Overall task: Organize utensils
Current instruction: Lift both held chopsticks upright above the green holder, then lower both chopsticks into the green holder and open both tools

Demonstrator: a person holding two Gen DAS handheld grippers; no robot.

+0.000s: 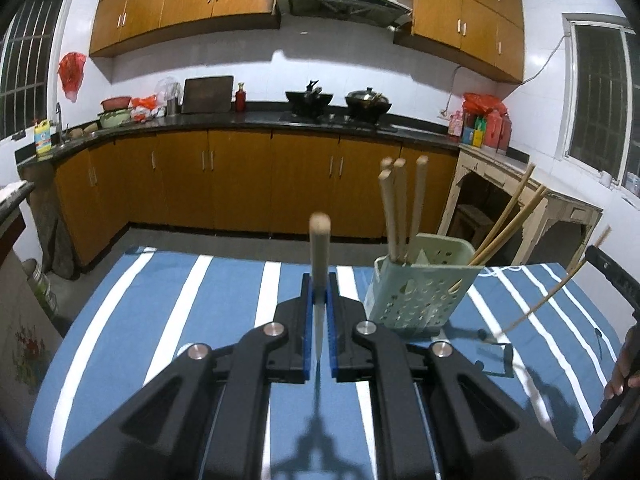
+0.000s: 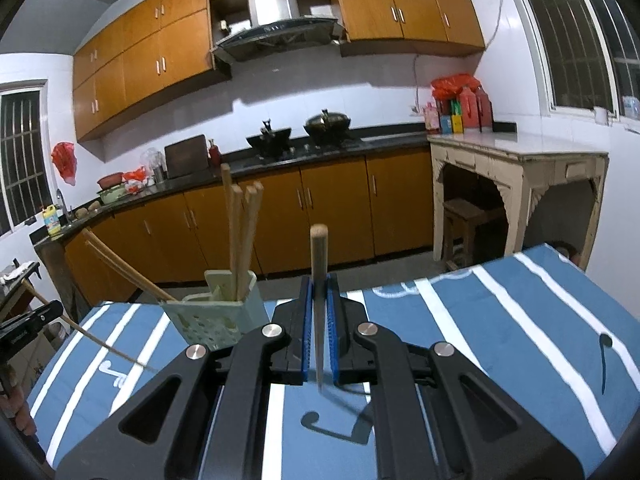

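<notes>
My left gripper (image 1: 319,280) is shut on a light wooden chopstick (image 1: 319,248), which stands up between the blue pads above the striped tablecloth. A pale green perforated utensil holder (image 1: 416,292) stands just right of it, with several chopsticks (image 1: 396,208) upright or leaning inside. My right gripper (image 2: 319,282) is likewise shut on a darker chopstick (image 2: 319,264). The holder (image 2: 216,320) sits to its left. The left gripper's chopstick (image 2: 108,346) shows as a thin slanted stick at the left edge.
The table wears a blue cloth with white stripes (image 1: 192,300) and ends just beyond the holder. Behind are orange cabinets under a dark counter (image 1: 224,120) with woks and bottles. A cream side table (image 2: 516,156) with a wooden stool (image 2: 464,220) under it stands at the right.
</notes>
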